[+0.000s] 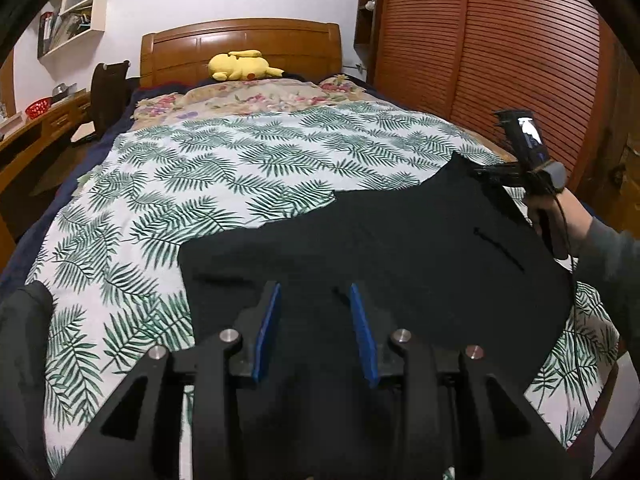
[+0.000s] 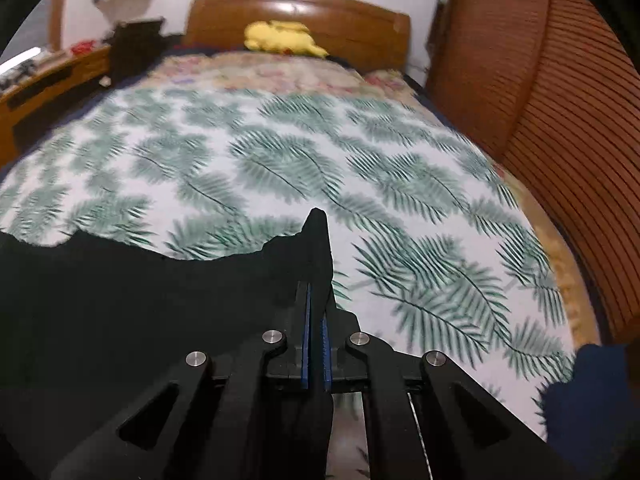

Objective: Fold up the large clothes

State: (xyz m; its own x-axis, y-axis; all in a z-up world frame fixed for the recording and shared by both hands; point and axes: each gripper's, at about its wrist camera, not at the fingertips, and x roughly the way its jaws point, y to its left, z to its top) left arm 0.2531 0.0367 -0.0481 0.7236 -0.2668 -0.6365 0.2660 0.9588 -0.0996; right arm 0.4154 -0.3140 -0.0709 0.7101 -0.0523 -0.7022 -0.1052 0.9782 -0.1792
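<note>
The left claw (image 1: 316,292) stands part open over the black garment (image 1: 400,248), gripping nothing. The right claw (image 2: 316,312) pinches the garment's far corner (image 2: 318,232) on the leaf-print bed (image 2: 280,152); a thin pinch may slip, and lifting one-sided could bunch the cloth.

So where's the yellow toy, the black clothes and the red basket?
yellow plush toy (image 1: 240,65), left wrist view, its body.
black garment (image 1: 400,240), left wrist view, flat middle of the cloth.
red basket (image 1: 39,109), left wrist view, its side wall.

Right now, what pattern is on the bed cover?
White with green fern leaves on the bed cover, sharpest in the left wrist view.
</note>
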